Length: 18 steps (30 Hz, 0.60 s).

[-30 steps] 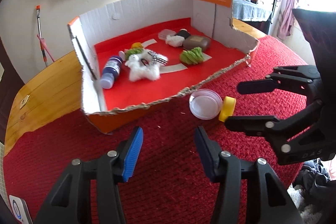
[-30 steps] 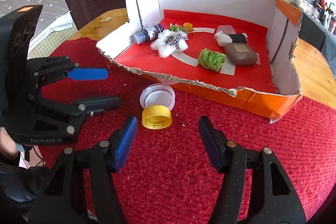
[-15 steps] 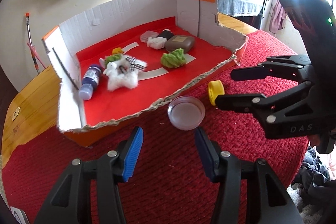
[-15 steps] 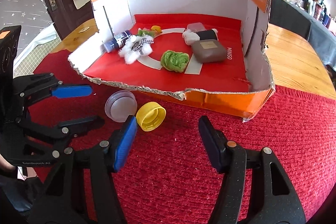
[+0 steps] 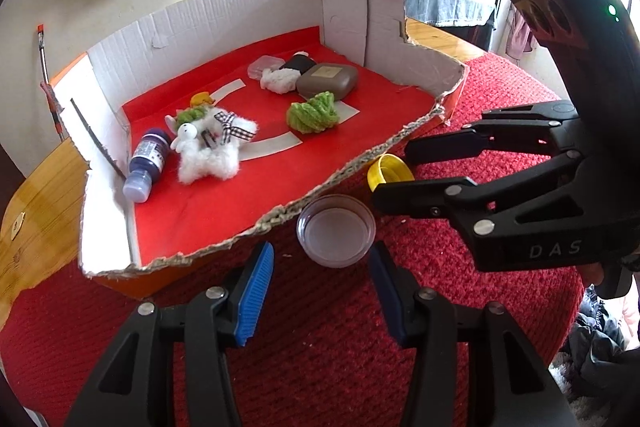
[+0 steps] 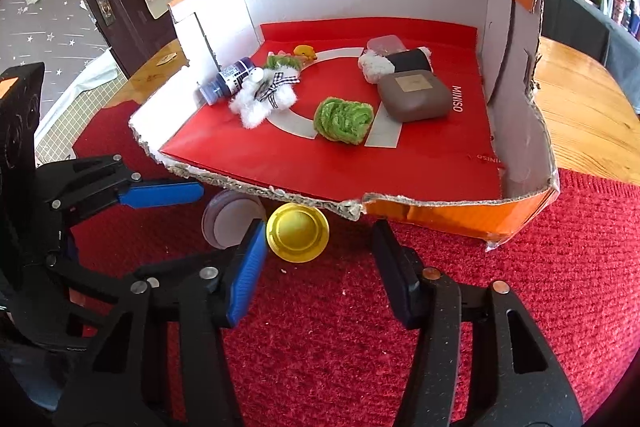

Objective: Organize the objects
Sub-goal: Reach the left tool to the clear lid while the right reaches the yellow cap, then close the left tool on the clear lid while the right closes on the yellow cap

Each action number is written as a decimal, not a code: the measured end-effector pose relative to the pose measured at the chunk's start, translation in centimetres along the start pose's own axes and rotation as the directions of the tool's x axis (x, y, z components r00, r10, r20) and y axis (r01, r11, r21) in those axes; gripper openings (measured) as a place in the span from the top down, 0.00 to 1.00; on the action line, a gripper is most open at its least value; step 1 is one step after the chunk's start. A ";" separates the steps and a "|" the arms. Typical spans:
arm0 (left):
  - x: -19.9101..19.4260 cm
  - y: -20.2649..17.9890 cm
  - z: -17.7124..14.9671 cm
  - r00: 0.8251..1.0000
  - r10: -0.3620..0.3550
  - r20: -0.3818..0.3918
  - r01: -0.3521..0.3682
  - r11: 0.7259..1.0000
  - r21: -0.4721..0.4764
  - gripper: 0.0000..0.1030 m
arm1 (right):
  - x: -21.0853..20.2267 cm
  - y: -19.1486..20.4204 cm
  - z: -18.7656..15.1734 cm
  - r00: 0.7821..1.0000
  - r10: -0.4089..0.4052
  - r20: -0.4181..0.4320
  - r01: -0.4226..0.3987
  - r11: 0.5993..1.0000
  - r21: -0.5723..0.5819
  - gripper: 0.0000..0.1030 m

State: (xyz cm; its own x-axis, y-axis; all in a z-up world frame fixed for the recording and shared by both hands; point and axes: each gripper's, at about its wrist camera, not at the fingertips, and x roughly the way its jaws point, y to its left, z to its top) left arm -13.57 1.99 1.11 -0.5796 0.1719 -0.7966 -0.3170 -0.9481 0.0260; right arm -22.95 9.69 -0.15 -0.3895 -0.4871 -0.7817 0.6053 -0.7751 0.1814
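Observation:
A clear shallow dish [image 5: 336, 237] lies on the red cloth against the torn front edge of the cardboard box [image 5: 224, 27]. My left gripper [image 5: 320, 287] has its fingertips on either side of the dish's near rim; its jaws are closing and the pads stand apart from it. Right of the dish lies a yellow cap [image 6: 298, 237], on its side. My right gripper [image 6: 320, 267] straddles the cap, with the blue pad [image 6: 246, 275] close beside it and the other finger well clear. Its jaws are closing too.
The box floor holds a blue bottle [image 5: 146, 165], a white plush toy [image 5: 212, 151], a green knitted ball [image 6: 344, 119], a brown case [image 6: 414, 95] and small items behind. The two grippers sit close, side by side. Red cloth [image 6: 520, 287] covers the wooden table [image 6: 580, 107].
Both grippers have slid in toward the box front: the dish now sits at the left fingertips and the cap between the right ones. The right jaws have narrowed.

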 end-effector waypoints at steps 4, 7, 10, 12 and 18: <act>0.4 -0.6 0.2 1.000 -0.005 -0.002 0.005 1.000 0.007 0.55 | 0.0 -0.1 0.0 1.000 -0.028 -0.003 0.028 1.000 0.001 0.61; 0.4 -0.8 0.2 1.000 -0.006 -0.001 0.006 1.000 0.008 0.55 | 0.0 0.1 -0.1 0.999 -0.046 -0.006 0.046 0.999 -0.010 0.63; 0.5 -0.8 0.2 1.000 -0.008 -0.001 0.008 1.000 0.004 0.56 | 0.1 0.6 -0.2 0.997 -0.079 -0.007 0.079 0.996 -0.044 0.64; 0.5 -0.8 0.2 1.000 -0.008 0.000 0.008 1.000 0.002 0.59 | 0.2 0.9 -0.3 0.995 -0.102 -0.006 0.102 0.992 -0.068 0.65; 0.5 -0.9 0.1 1.000 -0.003 0.004 0.003 1.000 -0.007 0.61 | -0.1 0.6 -0.4 0.995 -0.101 -0.005 0.101 0.993 -0.058 0.71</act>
State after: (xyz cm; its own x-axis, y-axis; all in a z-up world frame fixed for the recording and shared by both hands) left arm -13.69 2.96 0.72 -0.5819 0.1759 -0.7940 -0.3137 -0.9493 0.0195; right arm -22.28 9.41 -0.18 -0.4452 -0.4040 -0.7991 0.6020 -0.7957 0.0668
